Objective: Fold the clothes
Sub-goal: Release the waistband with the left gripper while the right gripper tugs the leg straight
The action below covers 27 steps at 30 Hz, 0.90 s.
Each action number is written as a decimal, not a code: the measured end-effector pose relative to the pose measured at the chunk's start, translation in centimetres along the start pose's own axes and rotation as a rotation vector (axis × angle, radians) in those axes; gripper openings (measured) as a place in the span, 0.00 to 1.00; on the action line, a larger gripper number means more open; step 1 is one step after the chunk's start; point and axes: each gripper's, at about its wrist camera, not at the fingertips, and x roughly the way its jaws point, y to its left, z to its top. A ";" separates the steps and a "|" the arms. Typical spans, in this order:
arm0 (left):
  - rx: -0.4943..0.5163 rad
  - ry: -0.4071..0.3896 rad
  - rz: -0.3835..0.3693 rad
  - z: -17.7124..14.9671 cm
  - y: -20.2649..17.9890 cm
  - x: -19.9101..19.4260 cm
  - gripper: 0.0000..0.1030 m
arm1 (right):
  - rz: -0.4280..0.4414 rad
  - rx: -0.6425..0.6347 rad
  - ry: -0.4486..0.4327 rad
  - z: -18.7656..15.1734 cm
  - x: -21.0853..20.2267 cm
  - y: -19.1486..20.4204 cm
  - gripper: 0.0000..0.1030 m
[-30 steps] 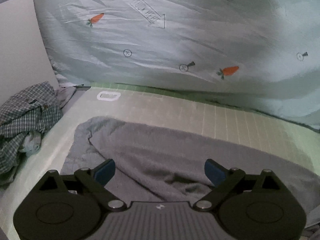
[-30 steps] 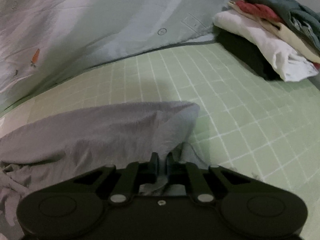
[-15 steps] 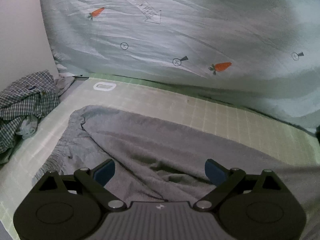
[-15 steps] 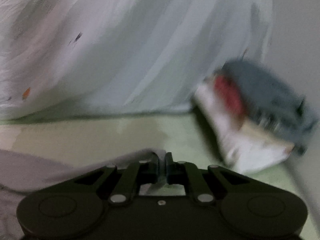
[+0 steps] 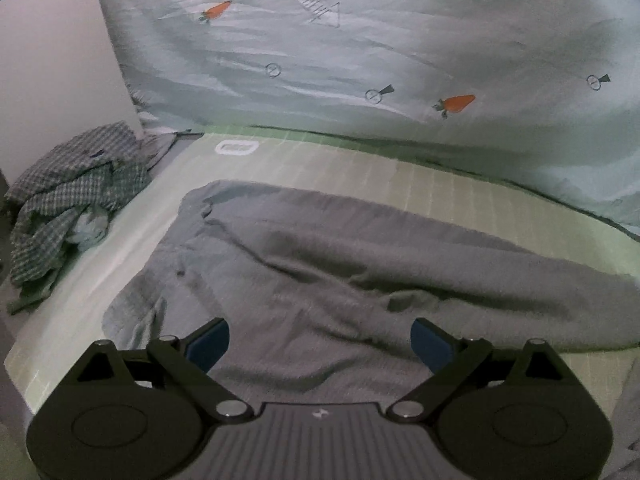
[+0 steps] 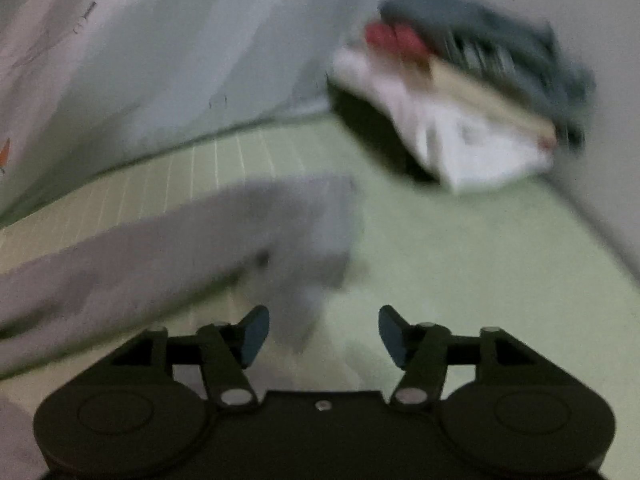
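A grey garment (image 5: 360, 272) lies spread and wrinkled across the green checked sheet (image 5: 460, 184). My left gripper (image 5: 320, 344) is open and empty, hovering over the garment's near part. In the blurred right wrist view, my right gripper (image 6: 324, 334) is open, and the garment's end (image 6: 304, 232) lies on the sheet just ahead of its fingers, partly between them. I cannot tell if the fingers touch the cloth.
A crumpled checked shirt (image 5: 72, 200) lies at the left by a white panel (image 5: 52, 64). A pale quilt with carrot prints (image 5: 400, 48) rises behind. A stack of folded clothes (image 6: 460, 92) sits at the right rear of the sheet (image 6: 480, 260).
My right gripper was shut on the grey garment's end, swung it up and forward, and has now opened and let it go. The left gripper has pulled back a little, still open.
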 end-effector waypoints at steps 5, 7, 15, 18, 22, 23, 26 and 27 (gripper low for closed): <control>0.000 0.031 0.011 -1.8 0.8 -0.9 0.95 | 0.023 0.131 0.054 -4.5 -1.6 -1.6 0.65; 0.003 0.046 0.010 -2.6 1.0 -1.1 0.96 | 0.025 0.153 0.068 -5.6 -2.1 -1.8 0.68; -0.008 0.081 -0.017 -5.0 1.2 -1.7 0.96 | 0.034 0.267 0.120 -8.1 -2.7 -2.2 0.77; -0.002 0.078 -0.023 -5.1 0.9 -1.9 0.96 | 0.099 0.346 0.134 -8.7 -2.6 -2.6 0.59; 0.016 0.067 -0.037 -5.1 0.8 -2.2 0.96 | 0.152 0.399 0.092 -9.1 -3.7 -3.3 0.10; 0.018 0.064 -0.041 -5.0 0.8 -2.2 0.96 | 0.150 0.403 0.065 -9.0 -4.5 -3.4 0.07; 0.024 0.055 -0.049 -4.7 0.8 -2.3 0.96 | 0.133 0.400 -0.053 -8.4 -8.1 -4.2 0.04; 0.026 0.052 -0.050 -4.6 0.8 -2.2 0.96 | 0.121 0.394 -0.097 -8.1 -9.6 -4.4 0.04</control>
